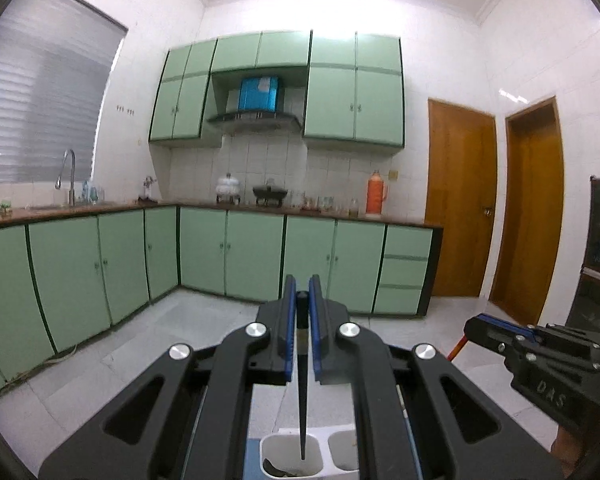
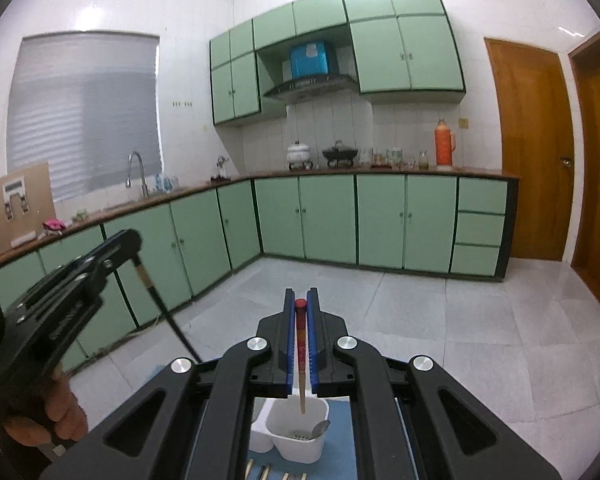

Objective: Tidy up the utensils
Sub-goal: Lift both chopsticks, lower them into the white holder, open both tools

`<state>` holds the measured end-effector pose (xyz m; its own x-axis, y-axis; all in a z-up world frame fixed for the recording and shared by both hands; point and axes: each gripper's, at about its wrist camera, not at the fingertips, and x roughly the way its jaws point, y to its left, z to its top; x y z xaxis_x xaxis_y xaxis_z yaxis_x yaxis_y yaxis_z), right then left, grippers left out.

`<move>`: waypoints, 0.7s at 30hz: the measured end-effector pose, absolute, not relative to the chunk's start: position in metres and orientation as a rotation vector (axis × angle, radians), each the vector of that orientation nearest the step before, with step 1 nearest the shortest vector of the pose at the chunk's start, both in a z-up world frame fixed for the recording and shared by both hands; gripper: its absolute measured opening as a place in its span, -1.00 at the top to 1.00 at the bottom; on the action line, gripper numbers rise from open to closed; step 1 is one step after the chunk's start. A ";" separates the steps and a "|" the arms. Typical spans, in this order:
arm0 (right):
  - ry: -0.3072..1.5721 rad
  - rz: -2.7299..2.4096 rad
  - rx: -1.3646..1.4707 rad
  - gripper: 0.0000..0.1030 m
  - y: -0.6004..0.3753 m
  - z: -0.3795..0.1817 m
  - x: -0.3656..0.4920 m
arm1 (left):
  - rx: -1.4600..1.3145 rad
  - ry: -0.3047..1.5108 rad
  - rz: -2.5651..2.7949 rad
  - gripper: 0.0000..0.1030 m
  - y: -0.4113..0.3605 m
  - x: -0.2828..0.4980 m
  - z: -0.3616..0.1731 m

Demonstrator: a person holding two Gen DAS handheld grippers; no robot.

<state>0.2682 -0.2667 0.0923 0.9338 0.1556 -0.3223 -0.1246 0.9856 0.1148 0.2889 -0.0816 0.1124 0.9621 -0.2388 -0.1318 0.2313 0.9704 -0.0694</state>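
In your left wrist view, your left gripper (image 1: pixel 302 300) clamped a black chopstick (image 1: pixel 302 400), its tip hanging over the white holder (image 1: pixel 324 436). In your right wrist view, your right gripper (image 2: pixel 301 304) pinched a red-topped chopstick (image 2: pixel 301 360) above that holder (image 2: pixel 300 444). Either stick, gripped near its top, could swing and miss its compartment.

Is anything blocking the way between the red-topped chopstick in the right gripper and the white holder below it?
Nothing visible does. The red-topped wooden chopstick, clamped in the right gripper, hangs tip-down over the white plastic utensil holder. Only a metal spoon leans in that compartment's right corner, off to the side of the tip.
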 end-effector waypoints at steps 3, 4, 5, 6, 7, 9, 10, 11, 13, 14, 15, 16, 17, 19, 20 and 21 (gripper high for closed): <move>0.376 0.148 0.091 0.89 -0.263 0.074 0.281 | -0.045 0.200 -0.245 0.89 -0.085 0.308 0.090; 0.390 0.148 0.088 0.89 -0.262 0.065 0.284 | -0.043 0.217 -0.246 0.89 -0.084 0.312 0.084; 0.400 0.148 0.088 0.89 -0.261 0.059 0.286 | -0.041 0.236 -0.247 0.89 -0.083 0.316 0.077; 0.411 0.150 0.090 0.89 -0.261 0.054 0.288 | -0.038 0.260 -0.247 0.89 -0.083 0.320 0.068; 0.426 0.152 0.095 0.89 -0.261 0.046 0.290 | -0.039 0.278 -0.247 0.89 -0.082 0.321 0.061; 0.441 0.154 0.098 0.89 -0.261 0.038 0.292 | -0.045 0.313 -0.248 0.89 -0.076 0.324 0.049; 0.451 0.156 0.099 0.89 -0.261 0.033 0.293 | -0.046 0.325 -0.247 0.89 -0.073 0.324 0.045; 0.455 0.159 0.100 0.89 -0.261 0.030 0.292 | -0.045 0.340 -0.241 0.87 -0.071 0.326 0.040; 0.465 0.166 0.105 0.89 -0.261 0.025 0.291 | -0.051 0.356 -0.239 0.87 -0.067 0.326 0.034; 0.469 0.168 0.108 0.89 -0.261 0.023 0.291 | -0.055 0.359 -0.240 0.84 -0.064 0.325 0.033; 0.479 0.172 0.111 0.88 -0.261 0.020 0.290 | -0.056 0.361 -0.241 0.74 -0.062 0.326 0.033; 0.487 0.175 0.114 0.88 -0.261 0.018 0.292 | -0.056 0.360 -0.243 0.64 -0.059 0.323 0.033; 0.491 0.173 0.116 0.85 -0.262 0.017 0.292 | -0.055 0.357 -0.241 0.38 -0.059 0.322 0.034; 0.495 0.167 0.119 0.74 -0.263 0.014 0.290 | -0.059 0.339 -0.239 0.11 -0.054 0.313 0.038; 0.493 0.164 0.123 0.64 -0.263 0.014 0.288 | -0.062 0.335 -0.241 0.04 -0.053 0.310 0.039; 0.486 0.159 0.130 0.58 -0.265 0.014 0.284 | -0.068 0.330 -0.243 -0.05 -0.048 0.305 0.042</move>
<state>0.2837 -0.2647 0.0143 0.8724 0.1821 -0.4537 -0.1204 0.9795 0.1617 0.3051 -0.0482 0.0418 0.9174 -0.2469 -0.3122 0.2249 0.9687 -0.1052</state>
